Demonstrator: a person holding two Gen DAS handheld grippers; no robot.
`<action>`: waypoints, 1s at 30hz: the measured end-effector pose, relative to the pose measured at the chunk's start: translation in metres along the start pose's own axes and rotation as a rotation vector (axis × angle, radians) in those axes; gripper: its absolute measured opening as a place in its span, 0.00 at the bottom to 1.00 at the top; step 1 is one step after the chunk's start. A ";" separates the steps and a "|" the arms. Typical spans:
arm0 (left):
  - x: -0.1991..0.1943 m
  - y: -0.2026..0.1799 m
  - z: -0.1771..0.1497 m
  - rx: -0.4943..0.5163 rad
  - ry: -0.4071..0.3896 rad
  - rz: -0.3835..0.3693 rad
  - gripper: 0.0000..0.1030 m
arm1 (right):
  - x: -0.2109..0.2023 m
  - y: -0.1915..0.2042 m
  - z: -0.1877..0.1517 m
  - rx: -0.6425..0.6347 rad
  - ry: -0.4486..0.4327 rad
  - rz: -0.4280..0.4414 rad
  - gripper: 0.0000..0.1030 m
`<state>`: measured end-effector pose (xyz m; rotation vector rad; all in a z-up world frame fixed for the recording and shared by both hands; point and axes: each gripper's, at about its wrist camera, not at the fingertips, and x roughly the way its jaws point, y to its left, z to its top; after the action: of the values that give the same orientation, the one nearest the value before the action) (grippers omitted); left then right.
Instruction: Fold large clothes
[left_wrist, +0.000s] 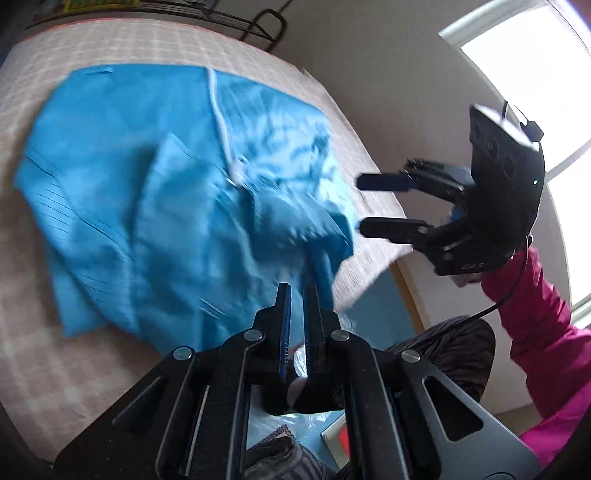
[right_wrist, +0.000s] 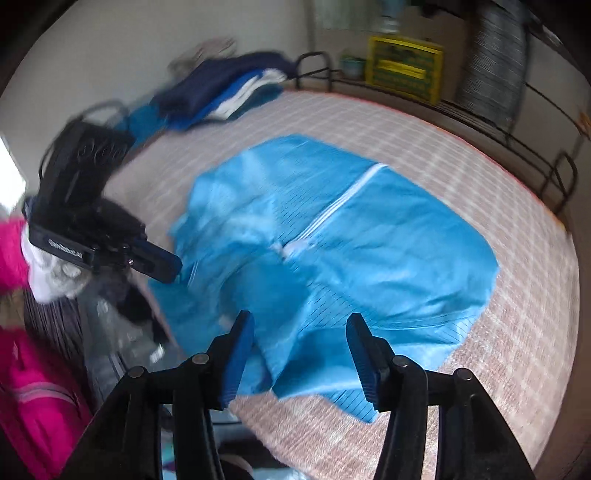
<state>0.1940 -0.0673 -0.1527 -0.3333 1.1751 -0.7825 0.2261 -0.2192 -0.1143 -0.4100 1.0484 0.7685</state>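
Left gripper (left_wrist: 297, 291): jaws clenched near shut on a strip of the blue garment (left_wrist: 184, 192) at its near edge; that strip may slip free if tugged.
Right gripper (right_wrist: 301, 325): jaws released, standing apart with nothing between the pads, just above the garment's near hem.
Blue garment: lies rumpled on the checked mattress (right_wrist: 480, 147), white zipper (right_wrist: 343, 199) running up the middle; a lopsided pull could bunch it further.
Clothes pile (right_wrist: 221, 92): far corner, well apart.
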 end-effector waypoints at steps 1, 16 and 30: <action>0.004 0.000 -0.003 -0.005 0.004 -0.005 0.03 | 0.005 0.004 0.000 -0.025 0.017 -0.006 0.53; 0.054 0.001 -0.008 -0.105 0.019 -0.064 0.03 | 0.037 -0.022 0.016 0.019 0.097 0.003 0.21; 0.095 -0.006 0.002 -0.113 -0.021 -0.064 0.01 | 0.030 -0.045 0.008 0.170 0.069 0.142 0.18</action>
<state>0.2097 -0.1381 -0.2146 -0.4729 1.1962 -0.7679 0.2723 -0.2335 -0.1397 -0.2200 1.2076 0.7885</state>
